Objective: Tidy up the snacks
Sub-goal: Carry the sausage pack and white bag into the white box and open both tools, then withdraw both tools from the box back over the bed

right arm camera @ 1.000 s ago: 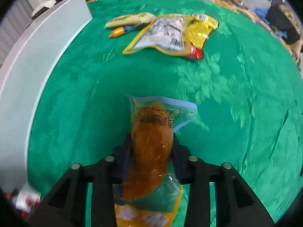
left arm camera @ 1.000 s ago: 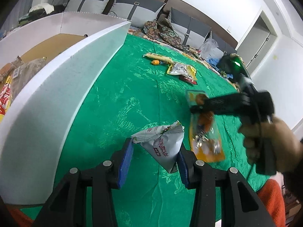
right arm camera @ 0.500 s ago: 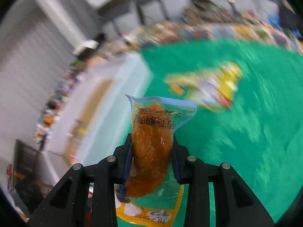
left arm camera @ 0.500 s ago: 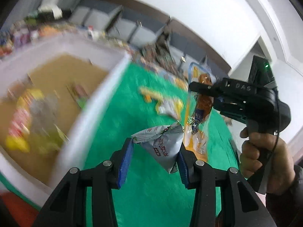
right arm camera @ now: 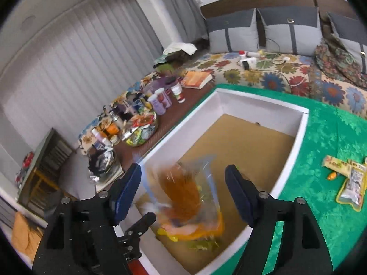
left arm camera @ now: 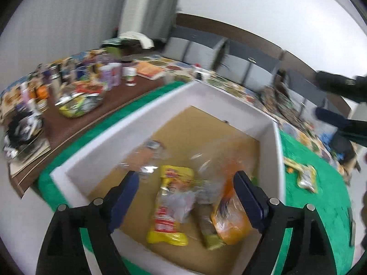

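Note:
My left gripper (left arm camera: 185, 178) hangs over the white box (left arm camera: 278, 160), its jaws opening with nothing pressed between the pads. Below it lie a yellow packet (left arm camera: 169, 206), an orange pouch (left arm camera: 229, 215) and pale blurred wrappers on the cardboard floor. My right gripper (right arm camera: 183, 171) is over the same box (right arm camera: 296, 142), jaws opening. The orange pouch (right arm camera: 183, 194) is a blur between its fingers, loose and dropping. More snack packets (right arm camera: 348, 183) lie on the green cloth (right arm camera: 332, 137) to the right.
Left of the box, a brown table carries bottles (right arm camera: 160, 100), a bowl of sweets (right arm camera: 142, 130) and a book (right arm camera: 197, 79). A flowered couch with grey cushions (right arm camera: 263, 32) runs behind. The right gripper's dark fingers (left arm camera: 332, 116) reach in at the left wrist view's right edge.
Both grippers swung up from the green cloth to above the white box and opened. The white bag left the left gripper and the orange pouch left the right.

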`<state>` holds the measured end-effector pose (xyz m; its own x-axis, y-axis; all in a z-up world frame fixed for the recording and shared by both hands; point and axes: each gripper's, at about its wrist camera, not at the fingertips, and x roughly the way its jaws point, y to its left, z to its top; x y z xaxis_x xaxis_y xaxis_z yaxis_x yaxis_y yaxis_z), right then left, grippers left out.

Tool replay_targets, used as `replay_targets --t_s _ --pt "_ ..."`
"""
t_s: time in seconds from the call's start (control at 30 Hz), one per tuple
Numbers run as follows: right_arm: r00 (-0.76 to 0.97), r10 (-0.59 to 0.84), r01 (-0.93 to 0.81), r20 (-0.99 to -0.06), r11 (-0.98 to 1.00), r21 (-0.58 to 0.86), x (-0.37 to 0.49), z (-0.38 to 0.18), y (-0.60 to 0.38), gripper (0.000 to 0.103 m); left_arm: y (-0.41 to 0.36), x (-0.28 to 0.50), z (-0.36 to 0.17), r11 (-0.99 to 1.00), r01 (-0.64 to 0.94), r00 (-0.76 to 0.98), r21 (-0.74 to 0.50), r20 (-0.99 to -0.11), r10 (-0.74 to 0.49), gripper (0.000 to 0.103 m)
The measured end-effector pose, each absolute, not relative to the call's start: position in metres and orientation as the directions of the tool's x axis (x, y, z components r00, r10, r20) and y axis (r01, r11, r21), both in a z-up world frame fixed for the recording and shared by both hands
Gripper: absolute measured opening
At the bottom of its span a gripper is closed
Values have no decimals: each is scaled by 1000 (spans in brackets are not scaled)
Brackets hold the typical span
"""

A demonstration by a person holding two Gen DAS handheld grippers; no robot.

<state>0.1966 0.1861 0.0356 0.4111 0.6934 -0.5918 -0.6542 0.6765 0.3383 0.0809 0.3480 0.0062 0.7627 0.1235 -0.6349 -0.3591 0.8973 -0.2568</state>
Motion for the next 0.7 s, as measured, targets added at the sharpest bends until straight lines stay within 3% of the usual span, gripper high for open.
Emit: replay_targets --t_s 0.27,0.47,0.7 --pt "618 601 -604 -507 776 184 187 64 129 84 316 65 8 914 -324 777 -245 -620 110 86" --pt "695 397 -468 -599 883 41 191 12 62 84 223 69 26 969 -130 803 -209 -595 -20 100" --pt "651 121 -271 -749 959 -80 166 -104 -72 84 104 89 11 988 66 739 -139 -658 -142 101"
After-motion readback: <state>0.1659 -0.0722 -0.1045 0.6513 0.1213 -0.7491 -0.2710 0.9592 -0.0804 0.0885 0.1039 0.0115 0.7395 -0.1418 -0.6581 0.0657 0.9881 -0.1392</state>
